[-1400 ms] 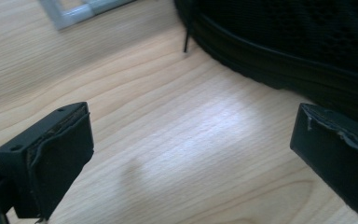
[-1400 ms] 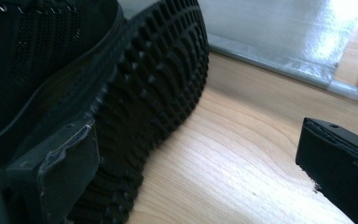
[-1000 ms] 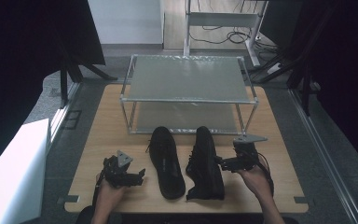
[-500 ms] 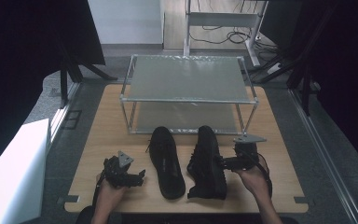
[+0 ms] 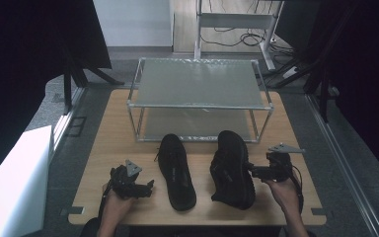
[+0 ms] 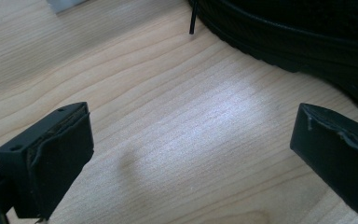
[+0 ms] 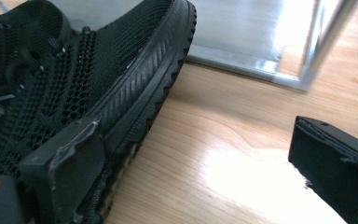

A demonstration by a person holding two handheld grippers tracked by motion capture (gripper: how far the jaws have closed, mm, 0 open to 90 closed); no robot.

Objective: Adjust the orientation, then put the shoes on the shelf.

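**Two black shoes before the rack: right-hand shoe being approached**

Item 1, right shoe (image 5: 232,168): black mesh, standing on the counter (image 5: 118,123) just in front of the two-tier metal rack (image 5: 197,84), toe towards it. My right gripper (image 5: 249,170) sits at its outer side; in the right gripper view its fingers (image 7: 70,158) are spread wide, one pad against the sole edge, the other well clear over bare wood. Nothing gripped.

Item 2, left shoe (image 5: 176,170): lying flatter, just beside the first, lace end trailing. My left gripper (image 5: 145,186) rests near its heel side, fingers (image 6: 56,154) wide open over empty wood, holding nothing.

Step in hand, as I judge it: lining up on the right shoe for a lift to the rack. Next move calls for sliding one finger inside the collar or across the heel, then closing.

Change since a second ago: the right shoe stands slightly farther from its mate; both my grippers have barely shifted
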